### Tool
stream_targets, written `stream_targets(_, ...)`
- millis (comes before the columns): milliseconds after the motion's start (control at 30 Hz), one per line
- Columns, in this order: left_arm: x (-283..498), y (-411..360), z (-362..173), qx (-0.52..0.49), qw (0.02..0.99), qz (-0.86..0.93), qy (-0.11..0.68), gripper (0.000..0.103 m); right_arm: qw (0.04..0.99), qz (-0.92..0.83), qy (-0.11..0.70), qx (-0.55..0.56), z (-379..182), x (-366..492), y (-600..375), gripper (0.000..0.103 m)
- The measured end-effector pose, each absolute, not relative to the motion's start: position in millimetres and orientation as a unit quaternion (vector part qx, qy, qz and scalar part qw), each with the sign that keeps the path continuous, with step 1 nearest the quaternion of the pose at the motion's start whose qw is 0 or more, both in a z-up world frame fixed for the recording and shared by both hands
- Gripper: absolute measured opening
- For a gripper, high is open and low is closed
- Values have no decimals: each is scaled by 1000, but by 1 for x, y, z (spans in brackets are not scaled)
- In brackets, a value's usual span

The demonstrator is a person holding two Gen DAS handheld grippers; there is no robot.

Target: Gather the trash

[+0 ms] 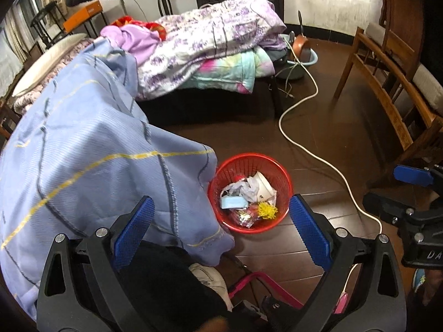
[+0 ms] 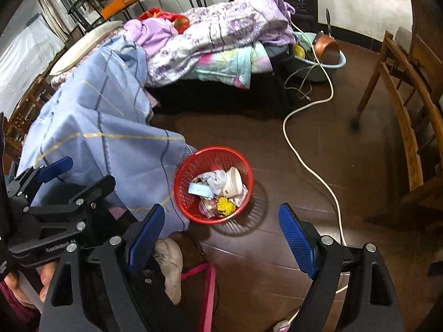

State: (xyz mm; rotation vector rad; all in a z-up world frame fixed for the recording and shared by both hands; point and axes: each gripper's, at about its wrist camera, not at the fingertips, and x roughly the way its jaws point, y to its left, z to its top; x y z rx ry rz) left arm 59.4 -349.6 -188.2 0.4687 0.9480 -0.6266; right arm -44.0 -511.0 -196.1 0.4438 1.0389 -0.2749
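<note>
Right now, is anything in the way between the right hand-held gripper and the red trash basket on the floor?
Nothing visible blocks it. The right hand-held gripper is open and empty, with bare floor up to the red basket. The blue blanket drapes against the basket's left rim only.

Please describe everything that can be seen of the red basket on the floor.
The red basket is round, made of what looks like plastic mesh with a solid rim, and narrows toward its bottom. It stands upright on the dark wooden floor, beside the bed. The hanging blue bedsheet reaches its left rim and seems to touch it. Inside lie crumpled paper, a white paper cup on its side, a light blue face mask, something yellow and shiny wrappers. No gripper touches it.
</note>
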Motion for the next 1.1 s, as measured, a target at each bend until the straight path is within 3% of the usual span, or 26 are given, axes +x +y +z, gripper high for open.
stream_targets(1100, 56, -357, -191, 233, 821, -287, 436, 94, 827, -121, 507, 211, -211, -42, -508, 83)
